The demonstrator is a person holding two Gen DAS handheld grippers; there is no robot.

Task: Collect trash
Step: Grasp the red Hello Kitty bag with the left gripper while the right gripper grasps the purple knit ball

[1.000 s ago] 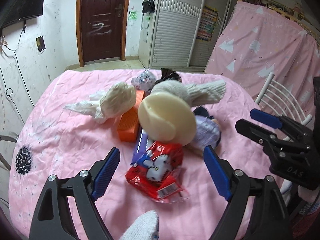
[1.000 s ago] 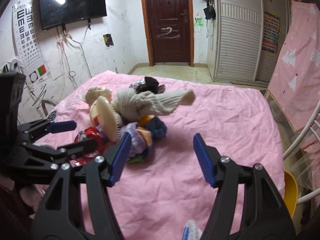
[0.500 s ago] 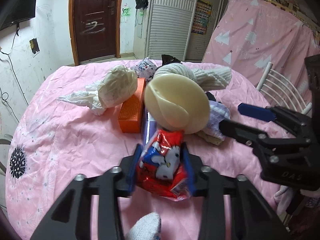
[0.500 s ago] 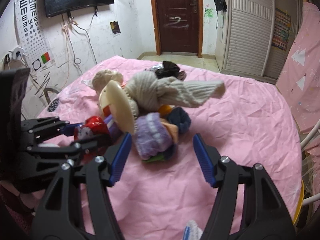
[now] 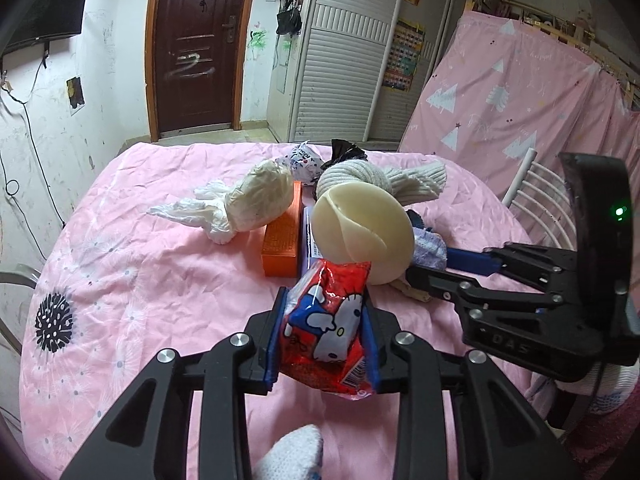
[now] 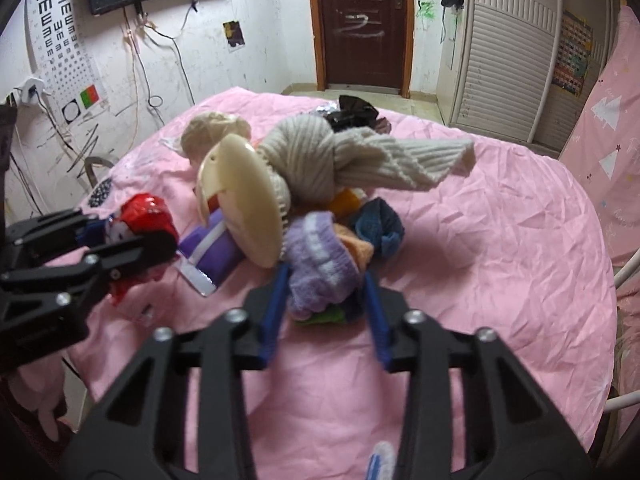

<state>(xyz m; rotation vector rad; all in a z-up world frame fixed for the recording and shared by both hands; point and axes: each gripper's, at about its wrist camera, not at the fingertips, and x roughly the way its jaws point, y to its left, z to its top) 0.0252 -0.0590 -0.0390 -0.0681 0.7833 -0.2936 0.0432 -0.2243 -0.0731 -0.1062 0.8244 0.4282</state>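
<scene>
My left claw (image 5: 325,330) is closing on the red snack wrapper (image 5: 326,320): its blue pads press the packet's two sides, and the packet stands between them with its long axis running straight out from me, its far end reaching toward the cream round lid (image 5: 362,232) just ahead. The wrapper's near end, the one with the barcode, hangs a little below the pads, so I judge the grip sits across the middle of the packet, not at its tip.

My right claw (image 6: 326,304) is closing too, with the purple knitted sock (image 6: 320,266) between its pads. The pads look to touch the fabric on both sides, though the sock is soft and I cannot tell how firmly it is caught. The sock lies directly ahead of this claw and bulges up over the pads; a green scrap (image 6: 322,315) sits under it.

What the next move turns on, I think, is that the heap lies just beyond both claws on the pink-covered desk (image 6: 500,248). The lid leans close against the sock's left side, and the grey knotted knit (image 6: 340,160) sits behind and above it. Pulling each claw back toward me, away from the heap, looks like the clean direction; lifting forward would likely drag the lid.
</scene>
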